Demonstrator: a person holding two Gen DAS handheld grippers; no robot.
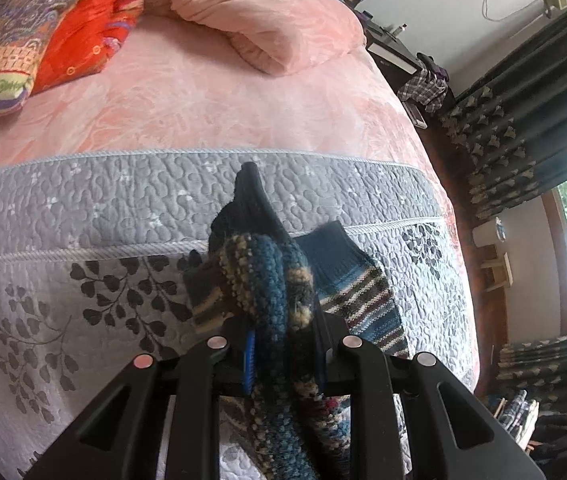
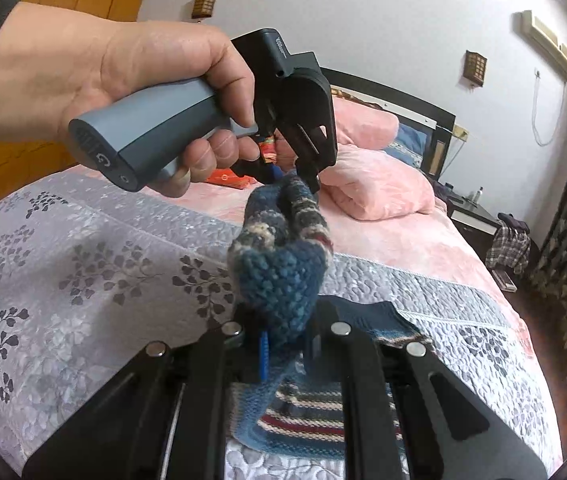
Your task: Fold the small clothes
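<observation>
sock (image 1: 279, 292) hiding left tool (image 1: 283, 356) fingertips

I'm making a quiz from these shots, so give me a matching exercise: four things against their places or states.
1. blue striped knitted sock
2. second striped sock
3. pink plush pillow
4. red patterned cushion

A. flat on the grey quilt
B. far left of the bed
C. held up by both grippers
D. at the bed's head

Pairs: 1-C, 2-A, 3-D, 4-B

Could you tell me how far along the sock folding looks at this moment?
Nothing looks finished. In hand: the left gripper and right gripper both clamp the knitted sock, held above the quilt. Left: folding it, plus the striped sock lying flat on the quilt.
</observation>
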